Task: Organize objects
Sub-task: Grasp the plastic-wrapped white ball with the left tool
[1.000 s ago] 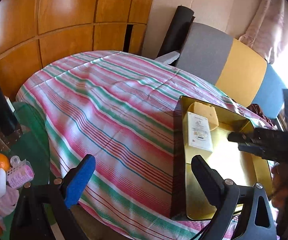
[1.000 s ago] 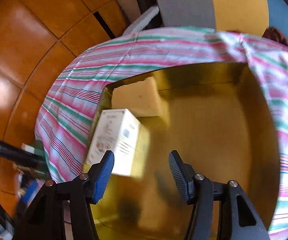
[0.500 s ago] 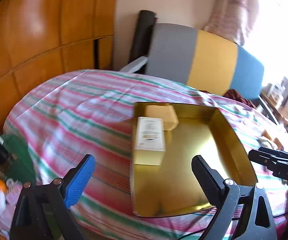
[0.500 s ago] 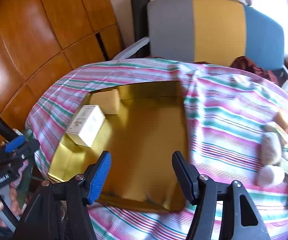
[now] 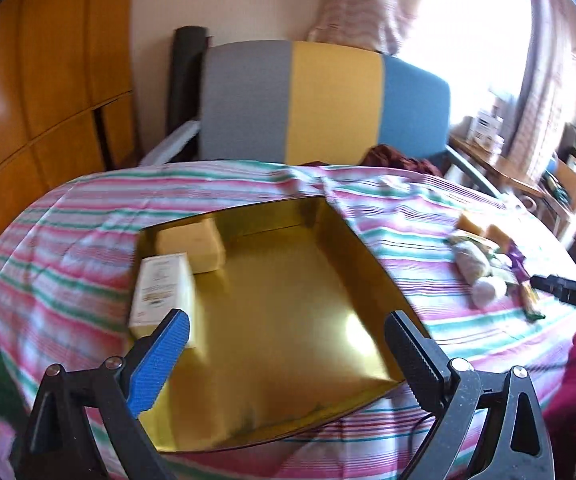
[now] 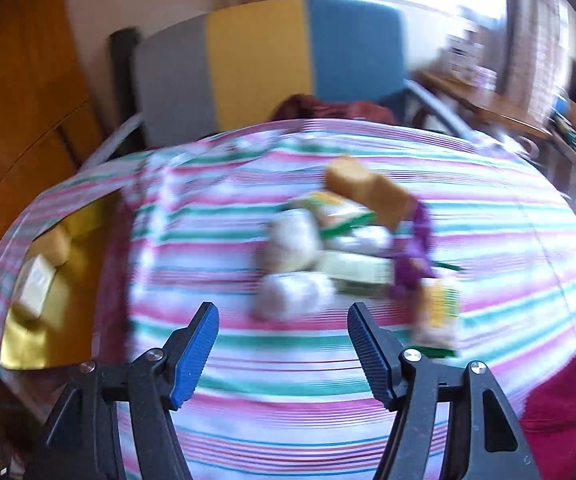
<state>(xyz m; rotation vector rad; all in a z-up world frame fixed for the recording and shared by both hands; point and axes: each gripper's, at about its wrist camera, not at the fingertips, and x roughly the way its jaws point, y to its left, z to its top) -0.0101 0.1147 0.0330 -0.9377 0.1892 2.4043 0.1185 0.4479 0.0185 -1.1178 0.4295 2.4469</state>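
A gold tray (image 5: 352, 236) lies on the striped tablecloth and holds a white box (image 5: 159, 288) and a pale yellow block (image 5: 191, 244) in its far left corner. My left gripper (image 5: 283, 320) hovers over the tray's near edge, open and empty. A blurred pile of small items (image 6: 328, 248) lies on the cloth: white rolls (image 6: 292, 292), a brown block (image 6: 368, 188) and a purple wrapper (image 6: 416, 252). My right gripper (image 6: 282, 312) hangs just short of the pile; its jaws are opening with nothing between them. The tray (image 6: 67, 308) sits at that view's left edge.
A chair (image 5: 328, 108) with a grey, yellow and blue back stands behind the table. Wooden wall panels (image 5: 47, 100) are at the left. A cluttered side table (image 5: 528, 176) is at the far right. A dark red cloth (image 6: 568, 392) lies at the near right.
Both views have swung to the right. My right gripper left the tray and now faces the pile, its jaws a little wider. The white box stays in the tray.
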